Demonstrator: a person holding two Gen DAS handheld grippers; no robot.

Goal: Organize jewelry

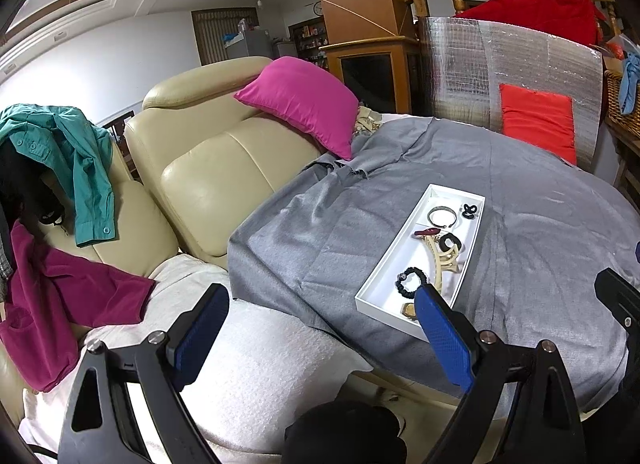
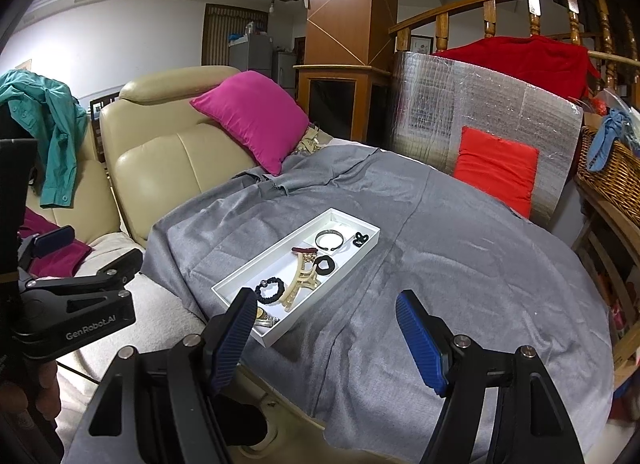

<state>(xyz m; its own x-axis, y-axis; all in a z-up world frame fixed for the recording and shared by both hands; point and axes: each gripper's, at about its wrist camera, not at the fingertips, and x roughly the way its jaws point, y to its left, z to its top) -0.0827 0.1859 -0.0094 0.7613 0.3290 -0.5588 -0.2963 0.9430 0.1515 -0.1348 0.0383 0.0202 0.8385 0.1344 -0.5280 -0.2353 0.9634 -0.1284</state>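
Note:
A white tray (image 1: 472, 200) (image 2: 240, 278) lies on a round table under a grey cloth (image 1: 540, 232) (image 2: 460, 248). In it are a silver bangle (image 1: 441, 217) (image 2: 329, 240), a small black clip (image 1: 469, 211) (image 2: 361, 239), a dark red clip (image 1: 427, 231) (image 2: 305, 250), a cream claw clip (image 1: 440, 260) (image 2: 301, 284), a black scrunchie (image 1: 450, 242) (image 2: 324, 265), a black beaded band (image 1: 411, 282) (image 2: 270, 290) and a gold piece (image 1: 409, 310) (image 2: 265, 318). My left gripper (image 1: 320, 300) is open and empty, near the tray's near end. My right gripper (image 2: 326, 304) is open and empty above the cloth beside the tray.
A beige sofa (image 1: 208, 168) with a magenta pillow (image 1: 300, 104), a teal shirt (image 1: 76, 160) and a magenta garment (image 1: 60, 304) is at the left. A foil board (image 2: 480, 120) with a red cushion (image 2: 496, 168) stands behind the table. A wicker basket (image 2: 612, 172) is at the right.

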